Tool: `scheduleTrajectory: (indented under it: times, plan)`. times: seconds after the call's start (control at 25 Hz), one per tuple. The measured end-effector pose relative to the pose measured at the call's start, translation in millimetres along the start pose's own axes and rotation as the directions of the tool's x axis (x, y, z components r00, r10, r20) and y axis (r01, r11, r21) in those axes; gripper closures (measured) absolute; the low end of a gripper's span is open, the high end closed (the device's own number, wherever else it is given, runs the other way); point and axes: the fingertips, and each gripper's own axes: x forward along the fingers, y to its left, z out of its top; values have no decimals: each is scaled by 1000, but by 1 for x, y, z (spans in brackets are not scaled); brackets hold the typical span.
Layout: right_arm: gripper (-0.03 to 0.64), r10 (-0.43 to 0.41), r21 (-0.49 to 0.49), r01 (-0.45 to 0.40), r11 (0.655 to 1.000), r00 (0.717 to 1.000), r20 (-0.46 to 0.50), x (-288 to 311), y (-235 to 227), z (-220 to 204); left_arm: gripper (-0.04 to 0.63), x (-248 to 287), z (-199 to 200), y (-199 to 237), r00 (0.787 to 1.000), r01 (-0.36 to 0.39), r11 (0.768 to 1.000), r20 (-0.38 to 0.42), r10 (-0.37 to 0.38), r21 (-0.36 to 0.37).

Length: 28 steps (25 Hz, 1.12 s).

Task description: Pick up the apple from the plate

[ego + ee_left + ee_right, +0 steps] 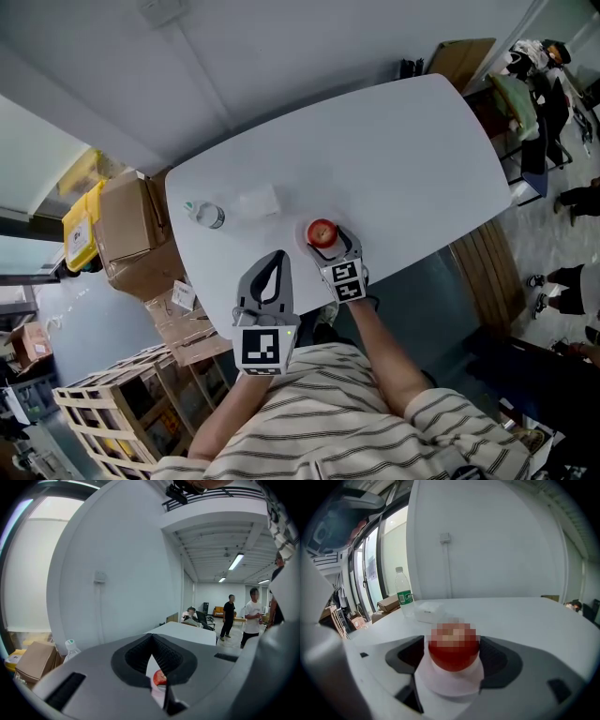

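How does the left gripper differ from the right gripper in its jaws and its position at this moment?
The left gripper has its jaws together on nothing; the right gripper has them apart on either side of the apple, though contact is unclear. The left gripper is held back at the near edge of the table, while the right gripper reaches over the plate. Both point away from the person.

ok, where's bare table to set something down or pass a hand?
Free: the broad far and right stretch of the white table, beyond the small white box. Crowded: the near-left corner, where the clear plastic bottle, the box, the red apple on its white plate and the left gripper and right gripper bunch up.
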Motion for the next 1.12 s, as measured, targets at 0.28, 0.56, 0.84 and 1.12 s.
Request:
scheduleTrajectory:
  times: [0.28,0.56,0.84,1.12]
  plan:
    - [259,-4,2,4,1000,1000,-15,-1,-3,-2,591,1,-1,-7,1000,26,1000,-12,-26,1]
    - [258,-5,-2,5,1000,1000,-21,5,-1,-4,591,1,0,-6,1000,25,1000,-16,-25,-6]
    - [256,-15,-5,15,1000,1000,-19,11,-2,-5,591,0,-6,-4,999,25,999,-38,-26,-20]
    - [258,-10,-5,10,1000,1000,-14,9,-2,-2,591,0,-5,-6,999,31,999,-27,-32,-14]
